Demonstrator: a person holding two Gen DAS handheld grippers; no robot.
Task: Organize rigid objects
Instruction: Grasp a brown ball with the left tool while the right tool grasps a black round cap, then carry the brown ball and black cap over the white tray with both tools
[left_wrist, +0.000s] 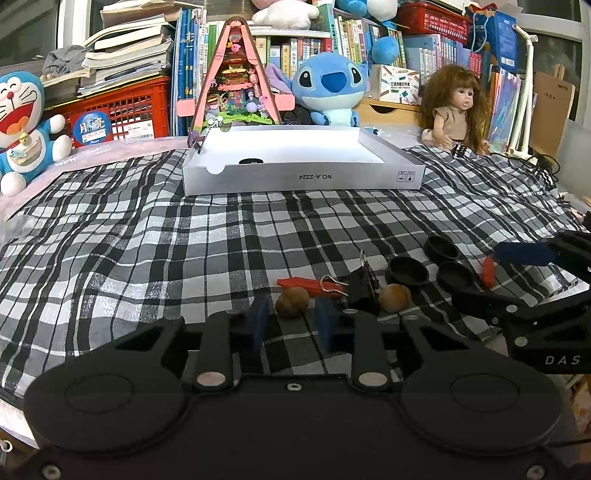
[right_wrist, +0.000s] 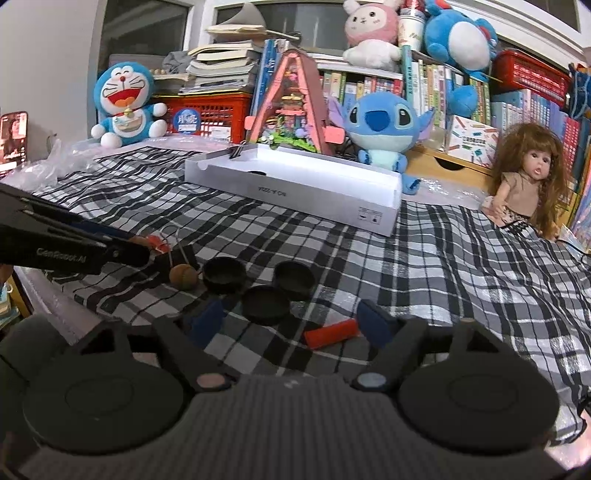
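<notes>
Plainly, the risk sits at the near edge of the checked cloth, where the small things lie crowded together. The left tongs (left_wrist: 291, 319) are narrowed around a walnut (left_wrist: 291, 301), but the pads (left_wrist: 257, 318) seem not quite to touch it, so I judge them open; a round nut could squirt out sideways or roll off the near edge as they close. Just right of it lies a black binder clip (left_wrist: 364, 291) with a second nut (left_wrist: 394, 297), close enough to be knocked. The right tongs (right_wrist: 291, 325) stand open, empty, straddling a black cap (right_wrist: 266, 303) and a red piece (right_wrist: 331, 334), so they might catch both. The white tray (left_wrist: 303, 181) waits far off.
</notes>
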